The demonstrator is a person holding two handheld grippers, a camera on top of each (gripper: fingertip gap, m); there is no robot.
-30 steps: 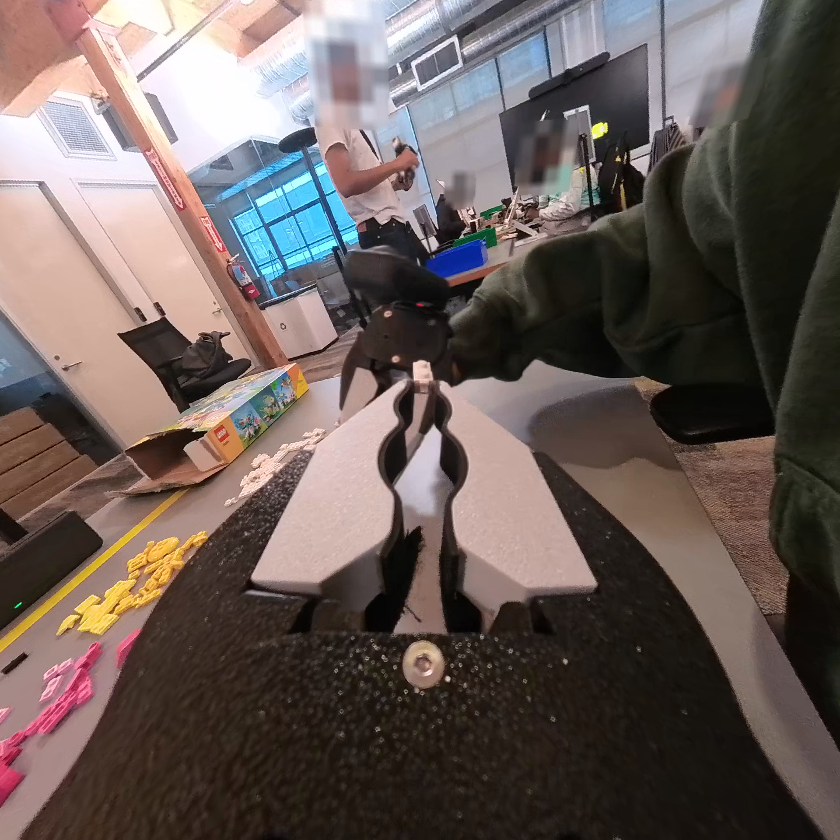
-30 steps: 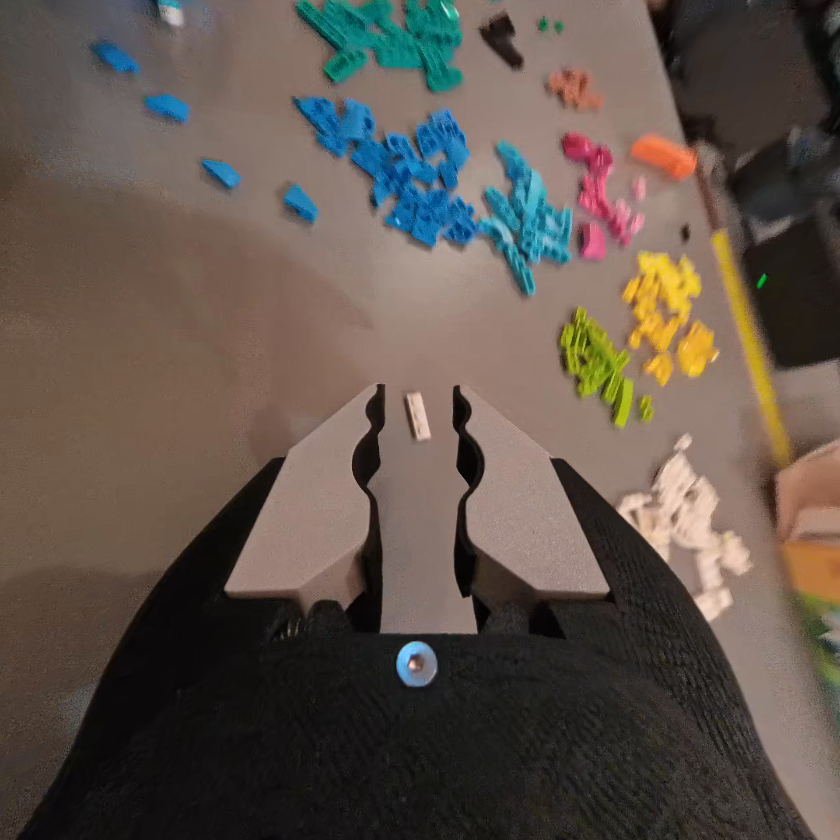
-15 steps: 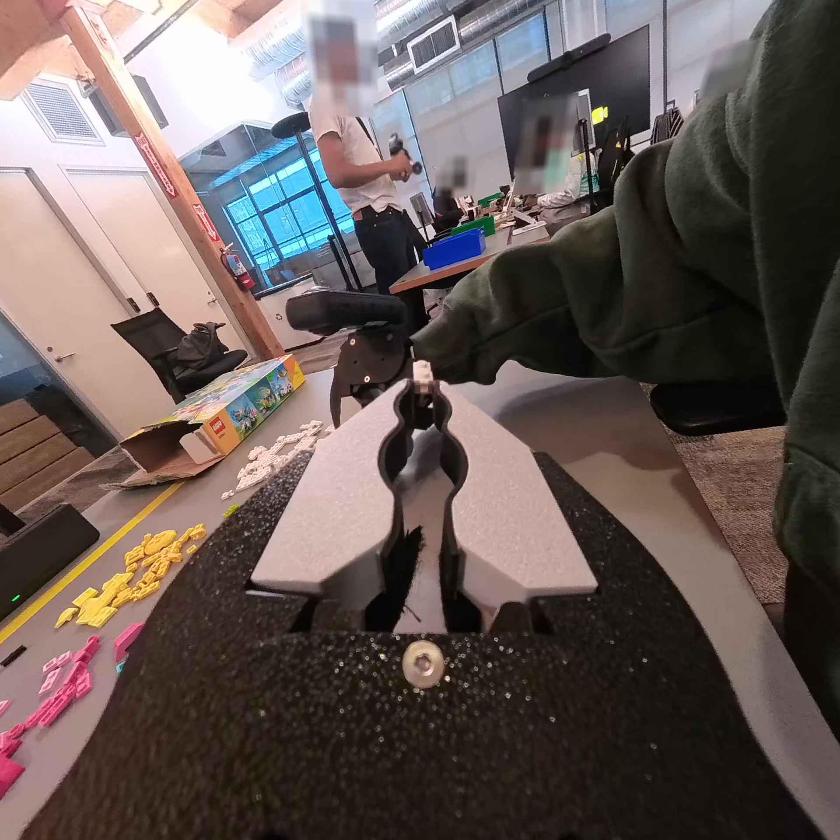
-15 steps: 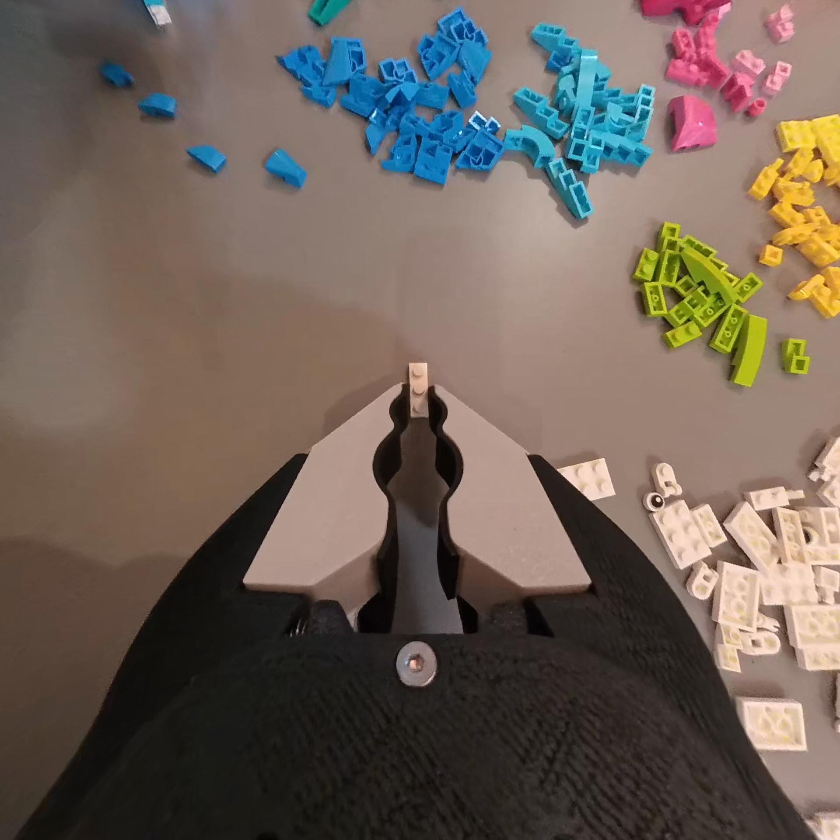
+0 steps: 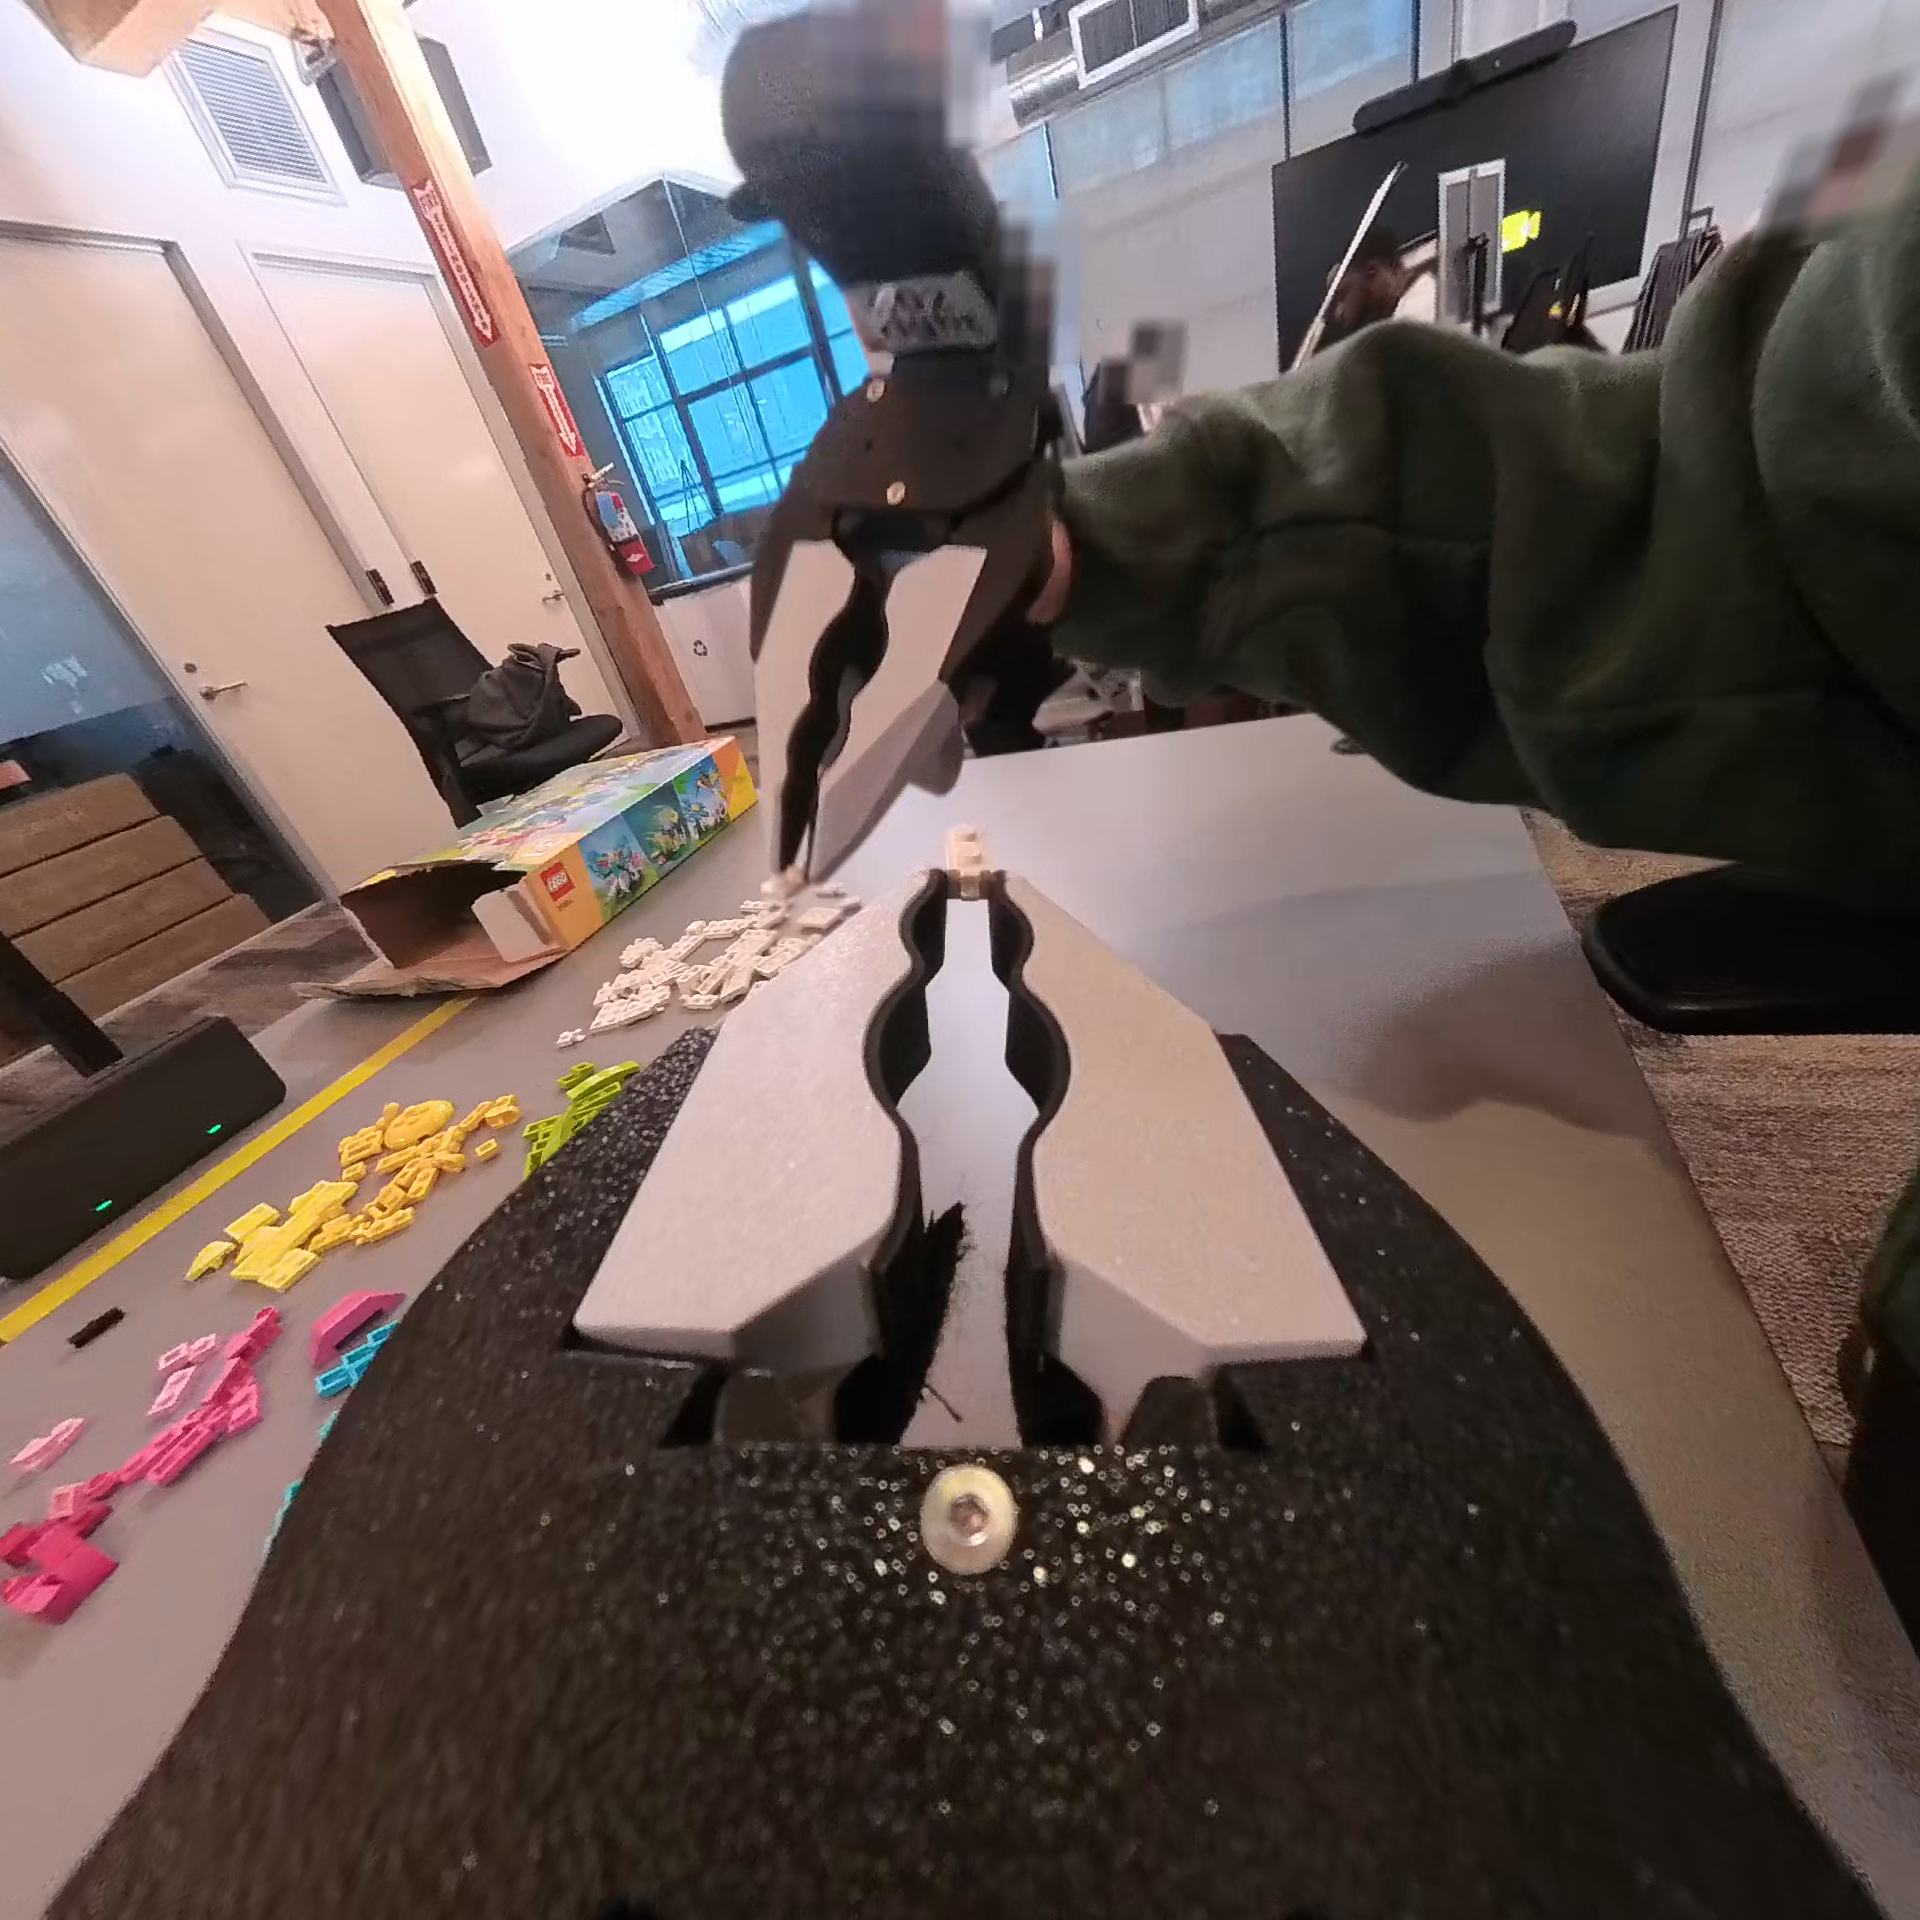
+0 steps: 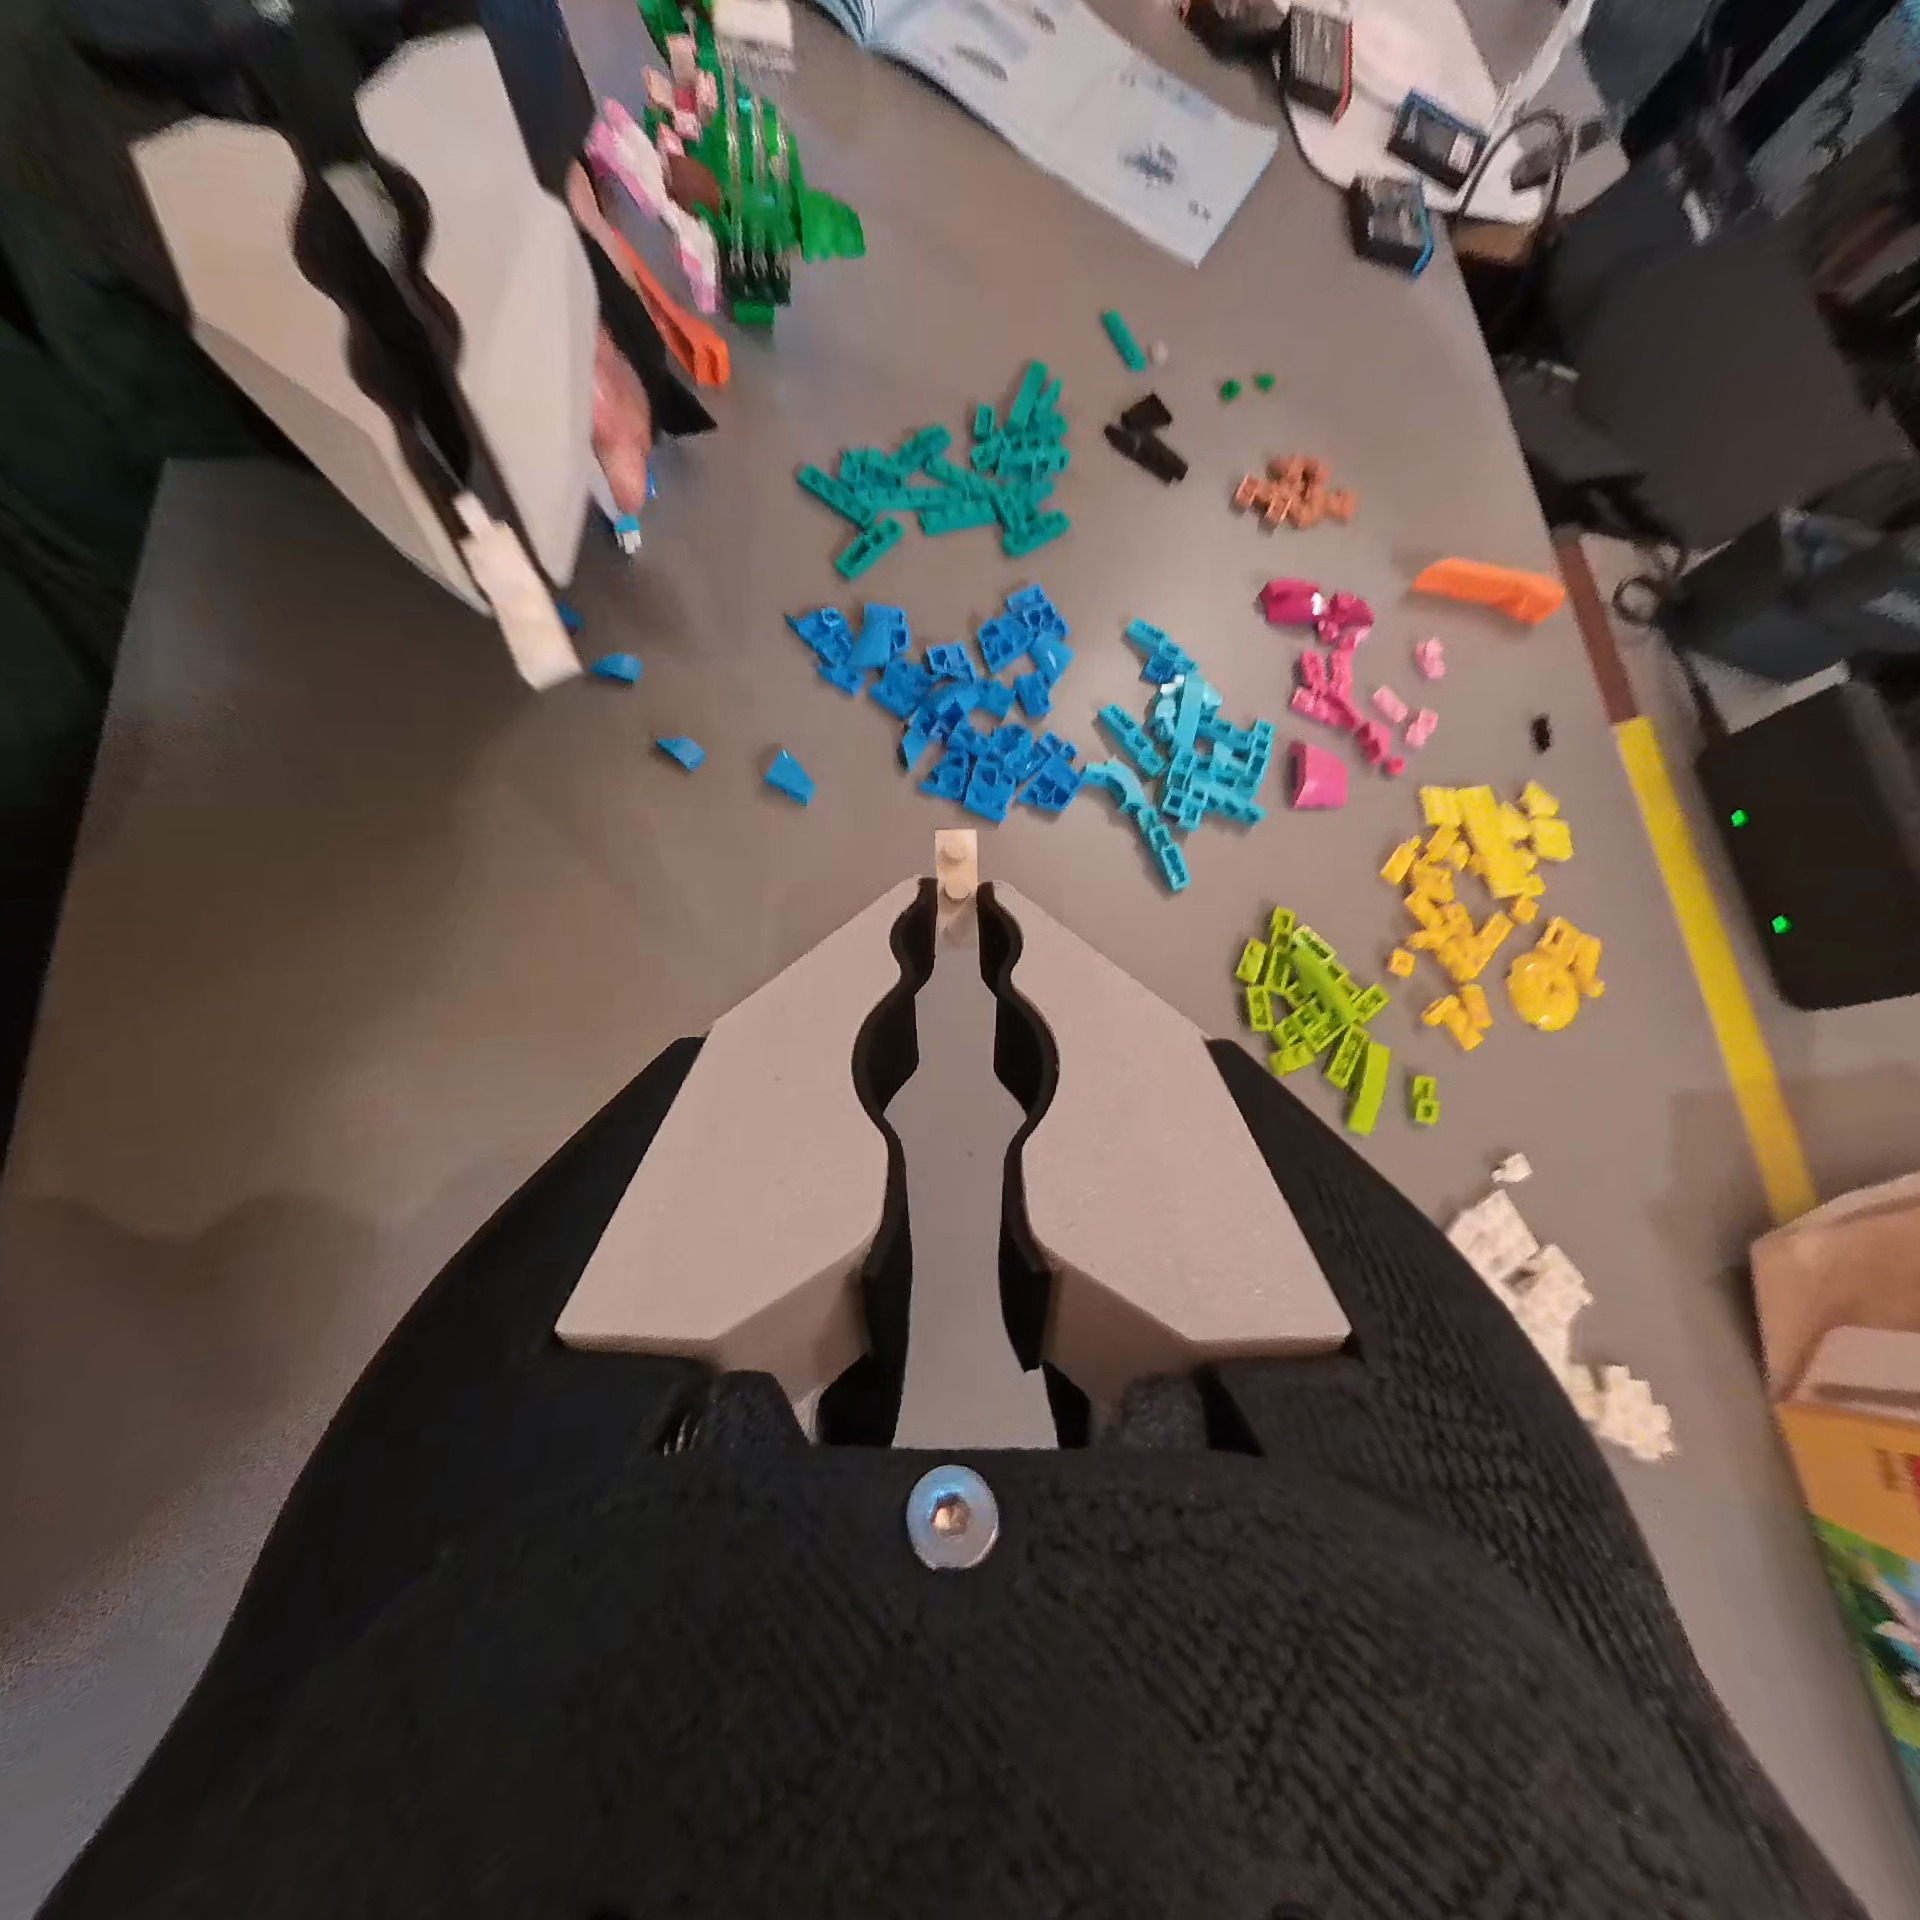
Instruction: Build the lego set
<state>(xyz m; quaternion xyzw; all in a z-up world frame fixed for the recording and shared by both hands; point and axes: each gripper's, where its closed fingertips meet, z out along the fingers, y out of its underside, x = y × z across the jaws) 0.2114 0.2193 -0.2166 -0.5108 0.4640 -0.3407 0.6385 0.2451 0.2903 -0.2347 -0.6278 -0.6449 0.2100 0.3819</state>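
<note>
both tongs are pinched closed: left tongs (image 5: 971, 883) grip a white plate (image 5: 966, 854), right tongs (image 6: 954, 896) a tan plate (image 6: 955, 862), blue bricks (image 6: 961, 707) at twelve o'clock.

Each black, grainy claw (image 5: 971, 883) bears wavy-edged grey fingers (image 5: 769, 1132), a silver screw (image 5: 968, 1527); dark green sleeve (image 5: 1455, 561).

A black office chair (image 5: 488, 696) stands beside a wooden post (image 5: 499, 343).
</note>
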